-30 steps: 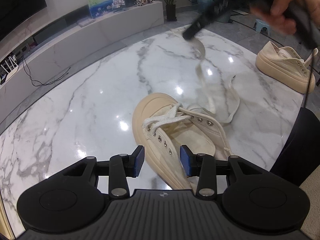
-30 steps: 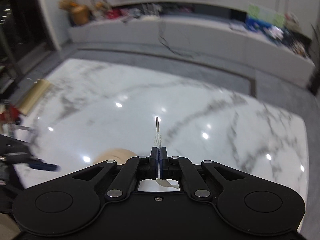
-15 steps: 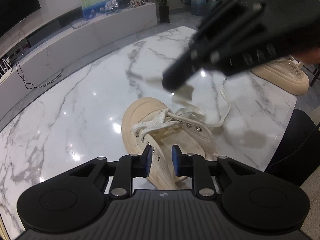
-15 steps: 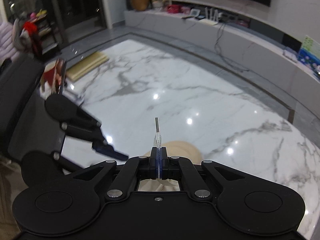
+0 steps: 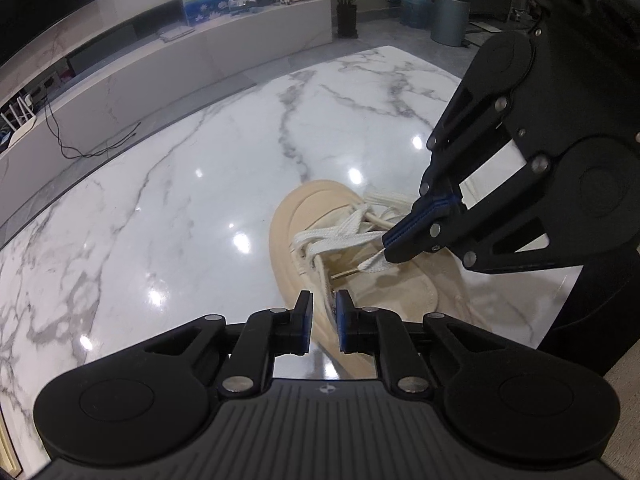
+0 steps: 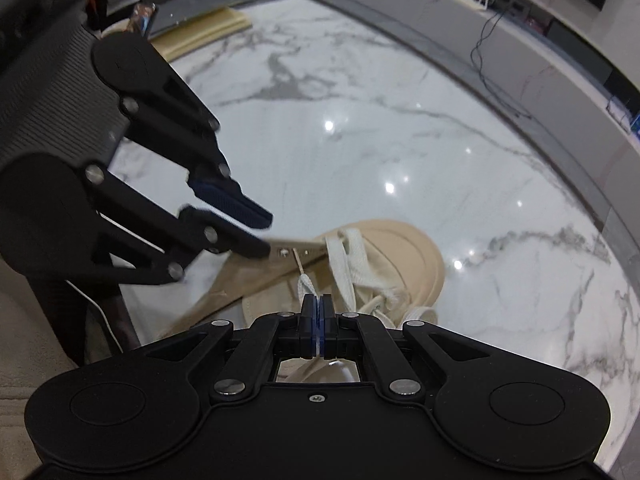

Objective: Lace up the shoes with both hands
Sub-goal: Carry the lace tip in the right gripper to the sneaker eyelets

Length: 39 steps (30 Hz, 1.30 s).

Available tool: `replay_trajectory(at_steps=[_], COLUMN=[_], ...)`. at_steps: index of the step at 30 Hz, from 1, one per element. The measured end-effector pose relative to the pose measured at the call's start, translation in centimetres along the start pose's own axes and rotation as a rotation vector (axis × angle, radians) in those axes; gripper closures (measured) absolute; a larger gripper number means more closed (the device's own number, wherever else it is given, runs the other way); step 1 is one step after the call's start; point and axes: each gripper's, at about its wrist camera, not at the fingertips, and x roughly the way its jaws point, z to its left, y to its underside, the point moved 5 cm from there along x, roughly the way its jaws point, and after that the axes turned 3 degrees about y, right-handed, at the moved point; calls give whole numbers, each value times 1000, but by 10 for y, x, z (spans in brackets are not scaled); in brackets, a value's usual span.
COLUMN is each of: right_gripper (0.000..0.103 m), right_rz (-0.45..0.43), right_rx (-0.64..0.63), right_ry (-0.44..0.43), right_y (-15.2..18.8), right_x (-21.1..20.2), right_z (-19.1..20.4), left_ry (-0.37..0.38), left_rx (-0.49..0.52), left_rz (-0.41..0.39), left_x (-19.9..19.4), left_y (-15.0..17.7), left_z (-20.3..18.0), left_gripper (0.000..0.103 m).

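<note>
While my right gripper (image 6: 316, 312) pinches the lace (image 6: 306, 282), my left gripper (image 5: 321, 320) clamps the shoe's (image 5: 356, 248) eyelet flap; its heel sits hidden below.

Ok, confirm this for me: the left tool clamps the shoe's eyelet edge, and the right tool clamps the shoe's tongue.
Not quite. The right tool is shut on the tip of the lace, not on the tongue; the right wrist view shows it. The rest stands: the left tool, whose jaws have just been closing, clamps the eyelet edge of the shoe between them.
</note>
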Motion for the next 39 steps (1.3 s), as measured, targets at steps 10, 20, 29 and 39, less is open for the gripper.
replay_trajectory(at_steps=[10, 20, 29, 39], right_gripper=[103, 103, 103, 103], right_rz=[15, 7, 2, -3], right_rx=[12, -8, -14, 4], right_ry=[-8, -27, -36, -37], right_y=[0, -3, -5, -9], right_x=[10, 4, -2, 4], right_z=[-9, -5, -2, -6], left_ry=[7, 7, 4, 5], left_rx=[1, 1, 6, 9], left_rz=[0, -1, -1, -1], left_x=[-1, -2, -1, -1], left_y=[0, 1, 0, 0], left_z=[2, 3, 3, 3], left_gripper=[92, 90, 90, 90])
